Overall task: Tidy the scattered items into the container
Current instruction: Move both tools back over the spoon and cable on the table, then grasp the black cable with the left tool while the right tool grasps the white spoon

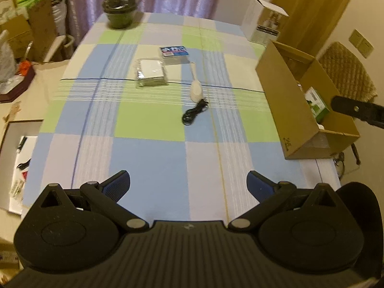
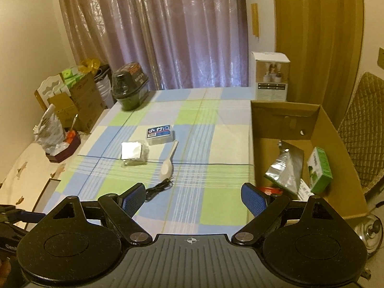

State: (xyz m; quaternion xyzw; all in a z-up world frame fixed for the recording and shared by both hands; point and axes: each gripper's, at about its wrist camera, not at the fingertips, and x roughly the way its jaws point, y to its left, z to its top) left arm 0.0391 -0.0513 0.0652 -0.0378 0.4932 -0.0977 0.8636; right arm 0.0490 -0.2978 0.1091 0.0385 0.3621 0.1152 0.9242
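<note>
Both the left tool (image 1: 188, 186) and right tool (image 2: 193, 200) hover spread wide and empty above the counter (image 1: 148, 148), where the black cable (image 1: 194, 113), white spoon (image 1: 196, 88) and two packets await the cardboard box (image 2: 336, 129) at its right edge.
</note>
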